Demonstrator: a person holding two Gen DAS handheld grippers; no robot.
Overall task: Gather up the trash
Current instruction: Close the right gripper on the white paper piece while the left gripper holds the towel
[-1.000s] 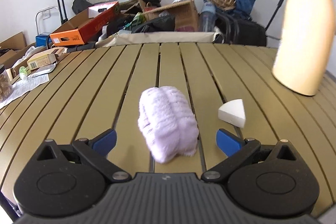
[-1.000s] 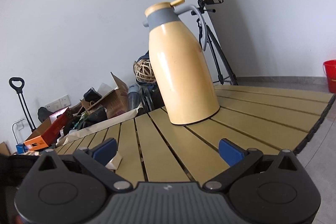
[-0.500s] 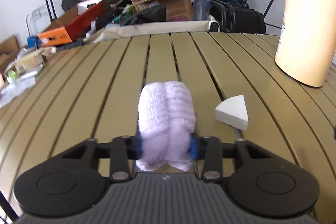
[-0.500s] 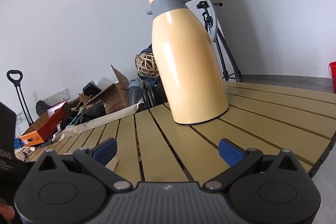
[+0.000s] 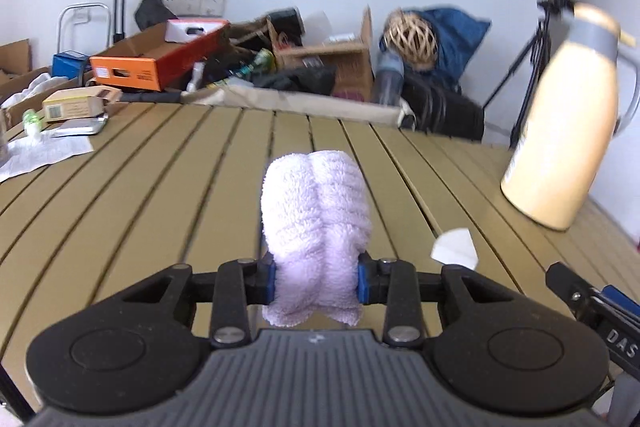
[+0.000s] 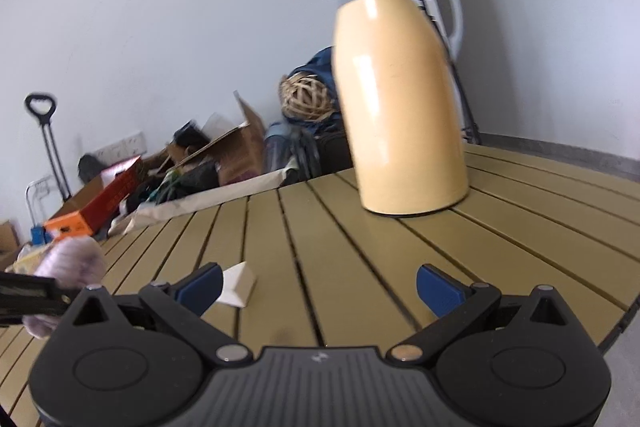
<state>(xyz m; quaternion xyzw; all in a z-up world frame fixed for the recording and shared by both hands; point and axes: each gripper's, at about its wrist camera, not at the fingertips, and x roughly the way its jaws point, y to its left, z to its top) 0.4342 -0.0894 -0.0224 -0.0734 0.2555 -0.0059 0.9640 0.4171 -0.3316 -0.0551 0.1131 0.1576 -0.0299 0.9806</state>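
Right now your left gripper [image 5: 316,283] is clamped on the lavender towel roll [image 5: 316,223]: both blue pads [image 5: 271,283] press into its sides near the lower end, and the fluffy bundle stands up and forward from between them, above the slatted olive table [image 5: 160,195]. From the left wrist view you cannot tell for certain whether its bottom edge touches the slats. The small white wedge [image 5: 454,247] lies on the table just to the right of the towel, apart from it.

Your right gripper [image 6: 318,287] stands wide open with nothing between its blue pads [image 6: 200,287]. In its view the white wedge [image 6: 238,285] sits on the slats just beside the left pad, partly hidden behind it, and the towel [image 6: 70,263] shows at the far left edge, held in the other tool. The cream thermos jug [image 6: 400,99] with its grey collar and handle stands upright on the table ahead, to the right of centre, well apart from both grippers. Beyond the table's far edge, boxes, bags and a wicker ball [image 5: 410,37] are piled against the wall.
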